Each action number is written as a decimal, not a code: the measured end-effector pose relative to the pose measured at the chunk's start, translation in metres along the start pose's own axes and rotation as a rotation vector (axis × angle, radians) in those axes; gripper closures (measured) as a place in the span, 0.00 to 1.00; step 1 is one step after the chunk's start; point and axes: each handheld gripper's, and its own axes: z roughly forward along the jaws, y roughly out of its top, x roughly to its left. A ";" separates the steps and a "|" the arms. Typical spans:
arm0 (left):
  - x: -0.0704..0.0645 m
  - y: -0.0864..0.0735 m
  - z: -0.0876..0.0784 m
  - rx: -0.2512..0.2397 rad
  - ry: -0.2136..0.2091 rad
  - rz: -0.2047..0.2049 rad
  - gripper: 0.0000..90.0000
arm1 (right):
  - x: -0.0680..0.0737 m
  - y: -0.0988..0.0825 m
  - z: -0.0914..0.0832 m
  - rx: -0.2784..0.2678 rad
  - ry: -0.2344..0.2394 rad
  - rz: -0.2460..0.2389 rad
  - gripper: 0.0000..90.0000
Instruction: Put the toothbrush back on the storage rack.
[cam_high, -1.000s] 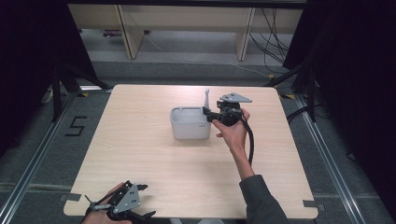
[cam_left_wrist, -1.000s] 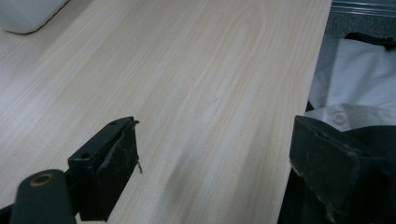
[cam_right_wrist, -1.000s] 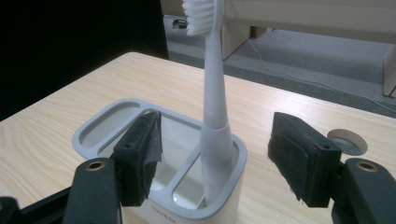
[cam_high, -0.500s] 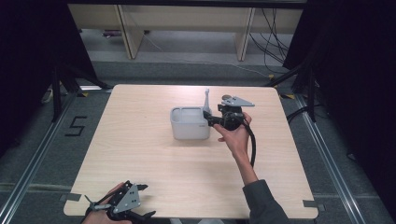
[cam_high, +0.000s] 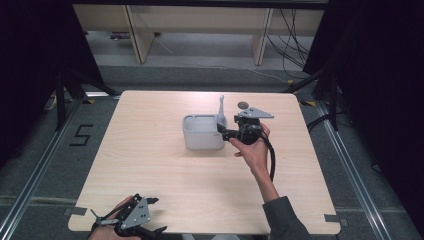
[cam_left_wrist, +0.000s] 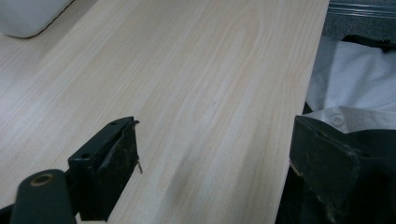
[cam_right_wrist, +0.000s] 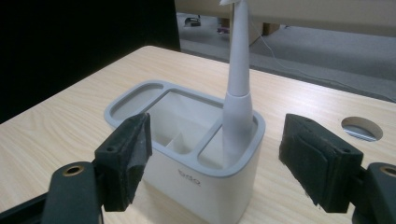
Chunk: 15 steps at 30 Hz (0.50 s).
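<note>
A white holder (cam_high: 202, 132) with a grey rim and several compartments stands mid-table. A white toothbrush-like handle (cam_high: 221, 111) stands upright in its right-hand compartment. My right gripper (cam_high: 222, 131) is at the holder's right side and has just been opening. In the right gripper view its jaws (cam_right_wrist: 215, 158) stand wide on either side of the handle (cam_right_wrist: 238, 93) and the holder (cam_right_wrist: 187, 154), with the pads off both. My left gripper (cam_high: 156, 216) rests at the table's front left edge, open, with bare wood between its jaws (cam_left_wrist: 215, 158).
A round cable hole (cam_high: 243, 105) sits in the tabletop behind the right gripper. Shelving and cables lie beyond the far edge. A floor mark "5" (cam_high: 80, 135) is to the left. White cloth (cam_left_wrist: 355, 84) shows past the table's near edge.
The right gripper's jaws have spread wider beside the holder, and the hand has shifted only slightly. The handle still stands in the holder. The left gripper has not moved.
</note>
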 end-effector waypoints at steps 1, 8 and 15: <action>0.000 0.000 0.000 0.004 -0.014 -0.008 0.16 | 0.001 0.000 -0.002 0.011 0.003 0.013 0.28; 0.000 0.001 -0.001 0.004 -0.014 -0.005 0.16 | 0.006 -0.003 -0.006 0.018 0.010 0.007 0.28; 0.000 0.001 -0.001 0.008 -0.014 -0.005 0.16 | 0.009 -0.011 -0.014 0.049 0.032 0.001 0.27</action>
